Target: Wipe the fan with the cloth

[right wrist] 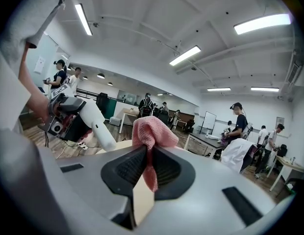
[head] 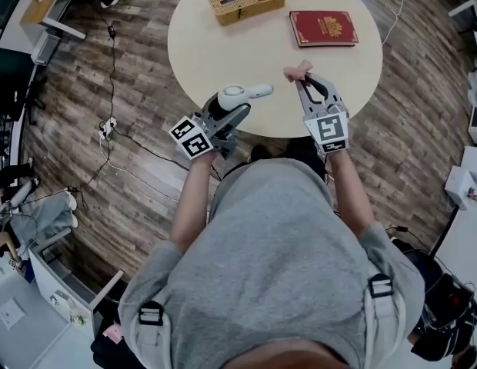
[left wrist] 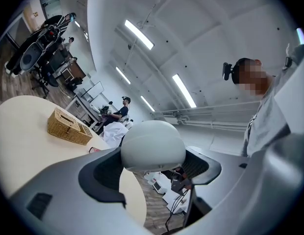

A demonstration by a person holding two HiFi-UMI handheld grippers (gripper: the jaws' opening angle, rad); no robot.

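Wiping seems unstarted: the fan [head: 243, 93] is clamped by the left gripper [head: 228, 108], the cloth [head: 298, 71] pinched in the right gripper [head: 306, 81] fingers, apart at the near tabletop [head: 254, 48] edge.

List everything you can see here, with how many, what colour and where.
table: one, cream, round, in front of the person
basket: one, tan wicker, far side of the table
book: one, red, on the table to the right of the basket
fan: one, white, held over the near part of the table
cloth: one, pink, held to the right of the fan
cable: at least one, black, on the wood floor left of the table
left gripper: one, grey, shut on the fan
right gripper: one, grey, shut on the cloth
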